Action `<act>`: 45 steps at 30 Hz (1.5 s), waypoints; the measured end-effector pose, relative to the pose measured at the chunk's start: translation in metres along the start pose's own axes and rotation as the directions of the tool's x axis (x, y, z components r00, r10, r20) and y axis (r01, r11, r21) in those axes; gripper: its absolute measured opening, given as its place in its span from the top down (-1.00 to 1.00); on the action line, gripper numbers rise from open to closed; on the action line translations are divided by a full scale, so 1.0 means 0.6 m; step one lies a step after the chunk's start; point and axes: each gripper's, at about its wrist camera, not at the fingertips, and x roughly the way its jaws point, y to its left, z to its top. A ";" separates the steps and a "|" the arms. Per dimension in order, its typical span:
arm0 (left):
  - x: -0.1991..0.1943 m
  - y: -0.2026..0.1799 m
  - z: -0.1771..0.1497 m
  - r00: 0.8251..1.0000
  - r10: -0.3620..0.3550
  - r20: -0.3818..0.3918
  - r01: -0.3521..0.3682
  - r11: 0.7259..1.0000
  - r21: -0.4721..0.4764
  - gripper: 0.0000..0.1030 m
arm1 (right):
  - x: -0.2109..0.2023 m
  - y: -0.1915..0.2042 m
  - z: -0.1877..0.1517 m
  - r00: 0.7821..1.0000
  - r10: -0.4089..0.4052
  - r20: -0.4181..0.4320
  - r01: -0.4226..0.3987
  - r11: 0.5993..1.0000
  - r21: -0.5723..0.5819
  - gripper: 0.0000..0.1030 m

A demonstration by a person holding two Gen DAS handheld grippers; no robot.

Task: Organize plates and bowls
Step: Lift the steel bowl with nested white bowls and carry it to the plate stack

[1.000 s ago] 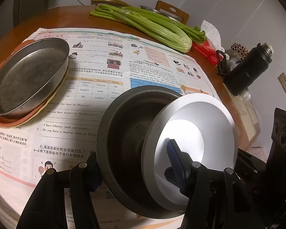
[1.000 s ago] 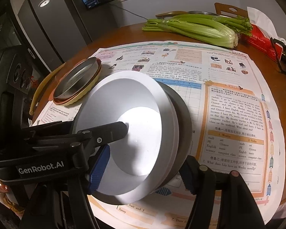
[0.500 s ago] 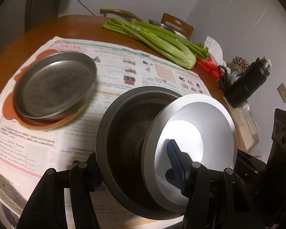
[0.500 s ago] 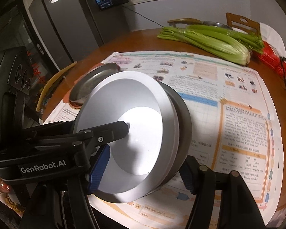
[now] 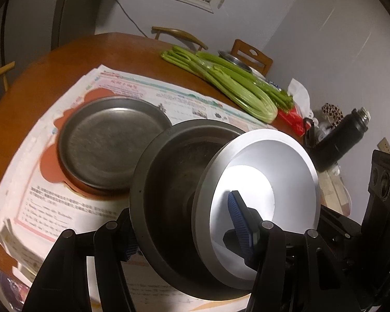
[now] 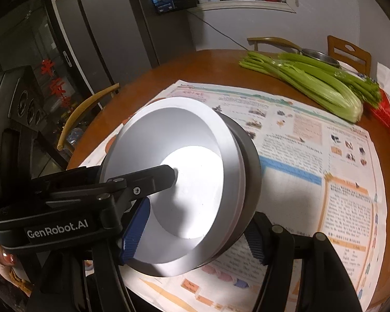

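Note:
A white bowl (image 5: 267,182) nests inside a dark metal bowl (image 5: 169,176); both are tilted and held off the table. My left gripper (image 5: 184,231) is shut on the two bowls' rims, one blue pad inside the white bowl. My right gripper (image 6: 192,231) is shut on the same stacked bowls (image 6: 184,187) from the other side. A steel plate (image 5: 109,143) lies on an orange mat (image 5: 49,171) on the newspaper, just left of the held bowls.
Newspaper (image 6: 312,156) covers the round wooden table (image 5: 52,59). Celery (image 5: 228,83) lies at the far side, a black flask (image 5: 340,140) and red packet at the right. Chairs stand behind the table. A fridge (image 6: 104,39) is at the left.
Both grippers have lifted the stacked bowls and carried them left toward the steel plate, which now lies much nearer the dark bowl's rim.

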 end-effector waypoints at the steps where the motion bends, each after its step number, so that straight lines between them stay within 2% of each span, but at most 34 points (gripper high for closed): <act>1: -0.003 0.004 0.004 1.000 0.002 0.007 -0.002 1.000 -0.001 -0.19 | 0.001 0.003 0.004 1.000 0.002 0.001 -0.002 1.000 -0.002 -0.33; 22: -0.042 0.107 0.075 0.995 0.066 0.076 -0.063 0.997 -0.043 -0.20 | 0.064 0.090 0.101 0.999 0.041 0.009 -0.040 0.995 -0.086 -0.33; 32: -0.025 0.148 0.093 0.996 0.071 0.062 -0.067 0.996 -0.062 -0.20 | 0.104 0.107 0.124 0.999 0.043 -0.011 -0.044 0.995 -0.093 -0.33; 45: 0.007 0.170 0.096 0.996 0.081 0.042 -0.078 0.995 -0.060 -0.20 | 0.142 0.112 0.130 0.998 0.036 -0.044 -0.039 0.996 -0.080 -0.33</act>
